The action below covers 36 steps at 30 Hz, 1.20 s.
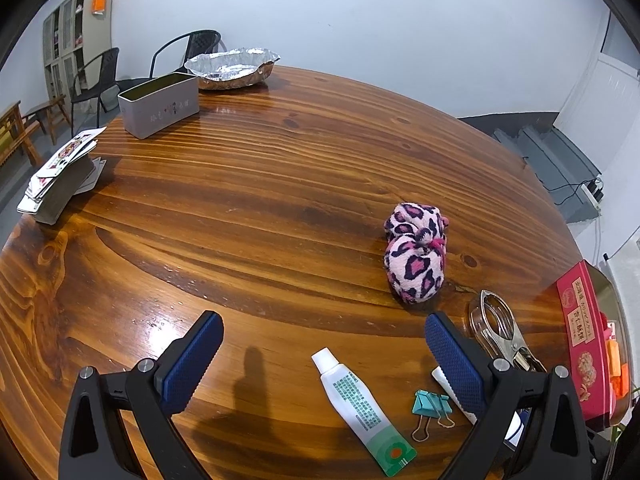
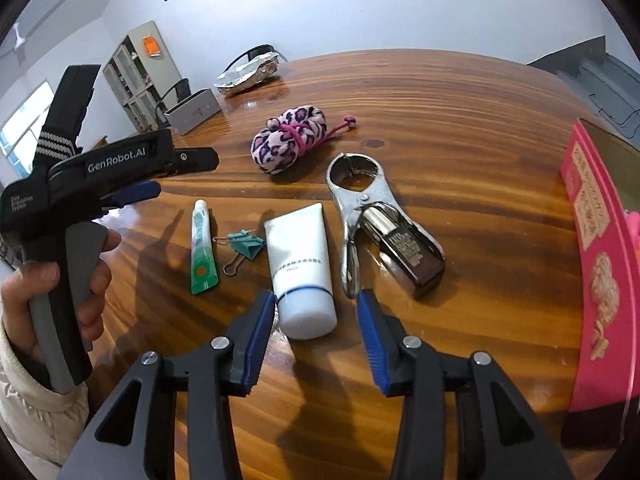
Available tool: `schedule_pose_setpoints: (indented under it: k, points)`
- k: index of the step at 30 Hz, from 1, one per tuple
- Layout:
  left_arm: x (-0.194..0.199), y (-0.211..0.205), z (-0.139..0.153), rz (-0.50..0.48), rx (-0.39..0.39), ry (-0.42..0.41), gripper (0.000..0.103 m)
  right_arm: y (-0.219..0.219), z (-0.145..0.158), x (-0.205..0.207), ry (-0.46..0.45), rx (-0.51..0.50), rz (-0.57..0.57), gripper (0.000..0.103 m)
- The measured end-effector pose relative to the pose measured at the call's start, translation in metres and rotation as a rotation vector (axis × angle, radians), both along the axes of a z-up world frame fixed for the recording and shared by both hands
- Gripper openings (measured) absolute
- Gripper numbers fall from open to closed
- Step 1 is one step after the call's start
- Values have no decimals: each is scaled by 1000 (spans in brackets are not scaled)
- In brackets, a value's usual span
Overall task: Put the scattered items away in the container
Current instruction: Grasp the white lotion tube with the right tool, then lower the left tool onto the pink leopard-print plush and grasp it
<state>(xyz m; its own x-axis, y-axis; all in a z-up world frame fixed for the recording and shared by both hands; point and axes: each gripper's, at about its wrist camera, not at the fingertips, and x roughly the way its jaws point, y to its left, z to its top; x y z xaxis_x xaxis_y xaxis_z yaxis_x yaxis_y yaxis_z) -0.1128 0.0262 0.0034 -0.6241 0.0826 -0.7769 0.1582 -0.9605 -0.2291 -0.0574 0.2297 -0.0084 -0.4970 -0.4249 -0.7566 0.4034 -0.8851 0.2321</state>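
Observation:
On the wooden table lie a small green-and-white tube [image 2: 202, 248] [image 1: 362, 402], a teal binder clip [image 2: 244, 244] [image 1: 432, 406], a large white tube [image 2: 302, 268], a metal clamp [image 2: 354, 208] [image 1: 500, 328], a dark bottle [image 2: 408, 250] and a pink leopard-print pouch [image 2: 290, 138] [image 1: 416, 254]. My right gripper [image 2: 316, 312] is open, its jaws on either side of the white tube's cap end. My left gripper [image 1: 320, 354] is open and empty above the table, with the small tube between its fingers; it also shows in the right wrist view [image 2: 136, 192]. The pink container [image 2: 600, 264] [image 1: 582, 336] stands at the right.
A grey tin box [image 1: 160, 104], a foil tray [image 1: 232, 66] and a stack of playing cards [image 1: 60, 176] sit on the table's far left. Chairs and a cabinet stand beyond the table.

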Motion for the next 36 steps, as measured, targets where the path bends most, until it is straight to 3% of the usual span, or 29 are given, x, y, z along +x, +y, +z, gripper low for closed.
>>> schedule_pose_setpoints:
  k: [8, 13, 24, 29, 36]
  points:
    - [1, 3, 0, -9, 1, 0, 102, 0, -1, 3, -36, -59, 14, 47]
    - [2, 2, 0, -8, 5, 1, 102, -19, -2, -3, -23, -24, 55, 48]
    - [2, 2, 1, -14, -11, 13, 102, -33, -3, -12, 31, 90, 26, 47]
    - [-2, 14, 2, -56, -40, 38, 102, -26, -3, -4, 38, 98, 12, 38]
    - [-33, 40, 13, -134, -79, 56, 102, -22, -4, -2, 40, 90, 7, 38]
